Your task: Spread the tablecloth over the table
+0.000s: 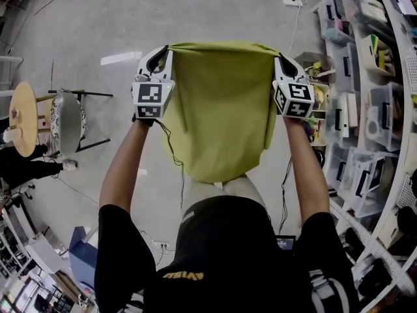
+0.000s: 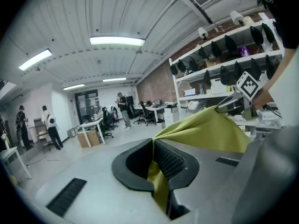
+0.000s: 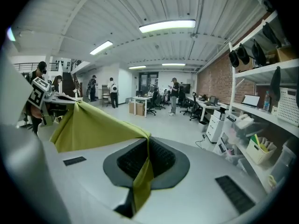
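The tablecloth (image 1: 221, 109) is a soft, matte, yellow-green fabric. It hangs in the air in front of the person, at the centre of the head view and reaching toward 12 o'clock. Its top edge is pulled into a nearly straight line between the two grippers. Below that it drops in a loose panel with a rounded lower hem and a few long vertical creases.

The left gripper (image 2: 153, 164) is clenched on the cloth's upper corner at about 10 o'clock from the centre of the head view. In its own view the black, finely ribbed pads (image 2: 172, 161) pinch a thin fold of fabric. A short tail pokes out toward the camera, and the rest fans away toward 2 o'clock.

The right gripper (image 3: 145, 158) grasps the opposite corner at about 2 o'clock in the head view. Its jaws are closed on a narrow pleat of the same cloth, which stretches off toward 10 o'clock in its own view. Both grippers have smooth grey shells, and each carries a cube with black-and-white square markers.

The floor (image 1: 195, 12) below is smooth grey concrete. White metal shelving (image 1: 391, 194) curves along 3 o'clock, packed with clear plastic bins. A round, pale wooden table (image 1: 23, 119) sits at 9 o'clock, well apart from the cloth.
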